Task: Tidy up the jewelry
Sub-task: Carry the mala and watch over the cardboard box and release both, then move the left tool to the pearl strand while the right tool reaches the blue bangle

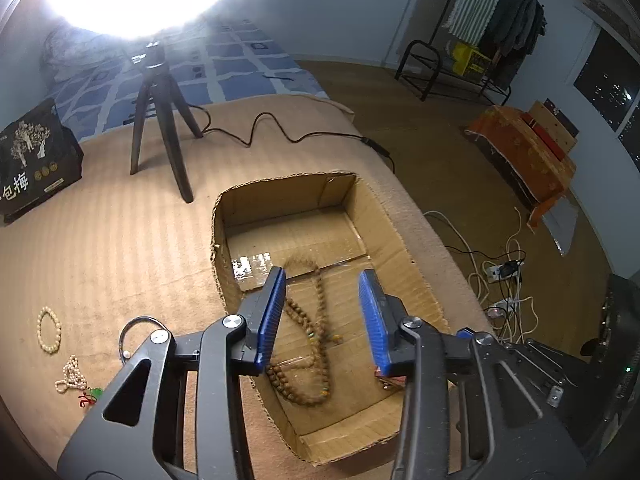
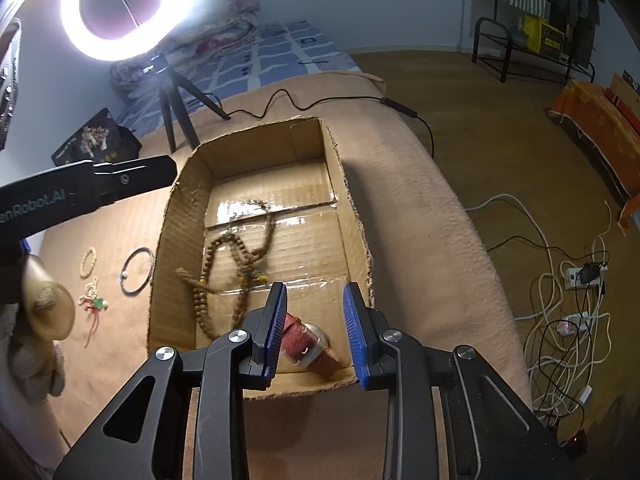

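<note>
An open cardboard box [image 1: 219,216] [image 2: 176,216] sits on the tan blanket. A long brown bead necklace [image 1: 308,320] [image 2: 208,264] lies coiled on its floor, partly blurred. My left gripper [image 1: 323,272] hangs over the box, open, with the beads below its blue pads and not touching them. My right gripper [image 2: 315,286] is open at the box's near end, above a red item with a clear cap [image 2: 308,340]. On the blanket left of the box lie a cream bead bracelet [image 1: 49,330] [image 2: 88,262], a black bangle [image 1: 122,340] [image 2: 124,280] and a pearl cluster with a green and red charm [image 1: 72,374] [image 2: 92,294].
A ring light on a black tripod [image 1: 160,120] stands behind the box, its cable [image 1: 280,128] running right across the blanket. A black printed bag [image 1: 32,160] sits at the far left. The bed's edge drops right of the box to a floor with tangled cords [image 2: 568,320].
</note>
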Demonstrator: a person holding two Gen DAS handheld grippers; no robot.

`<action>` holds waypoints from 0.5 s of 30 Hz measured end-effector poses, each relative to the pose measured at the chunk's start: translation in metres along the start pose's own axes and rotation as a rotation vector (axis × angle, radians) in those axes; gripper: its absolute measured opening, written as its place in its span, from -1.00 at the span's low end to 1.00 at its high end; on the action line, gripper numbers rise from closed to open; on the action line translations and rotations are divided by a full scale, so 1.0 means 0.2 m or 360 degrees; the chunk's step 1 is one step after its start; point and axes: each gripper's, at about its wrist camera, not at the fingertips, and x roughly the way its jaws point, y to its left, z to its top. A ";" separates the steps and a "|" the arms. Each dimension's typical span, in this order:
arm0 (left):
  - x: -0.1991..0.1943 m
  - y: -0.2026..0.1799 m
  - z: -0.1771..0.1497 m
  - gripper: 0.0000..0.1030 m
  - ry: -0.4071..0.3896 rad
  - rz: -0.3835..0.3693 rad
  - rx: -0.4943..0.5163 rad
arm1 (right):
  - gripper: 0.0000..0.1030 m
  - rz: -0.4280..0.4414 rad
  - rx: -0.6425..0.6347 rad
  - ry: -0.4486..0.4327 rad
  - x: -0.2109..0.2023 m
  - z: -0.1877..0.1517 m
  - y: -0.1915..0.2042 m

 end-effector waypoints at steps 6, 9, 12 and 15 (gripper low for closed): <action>0.01 0.04 -0.02 -0.25 0.0005 0.0028 0.0001 | -0.08 -0.0028 -0.0013 -0.0020 -0.01 0.00 0.01; -0.01 0.07 -0.02 -0.25 -0.0007 0.0037 -0.0001 | -0.07 -0.0040 -0.0015 -0.0026 -0.01 0.00 0.01; -0.06 0.12 -0.03 -0.25 -0.0026 0.0056 0.0017 | 0.02 -0.0049 -0.0025 -0.0044 -0.02 0.01 0.03; -0.13 0.19 -0.04 -0.25 -0.0061 0.0085 0.0029 | 0.14 -0.0034 -0.0038 -0.0080 -0.04 0.02 0.07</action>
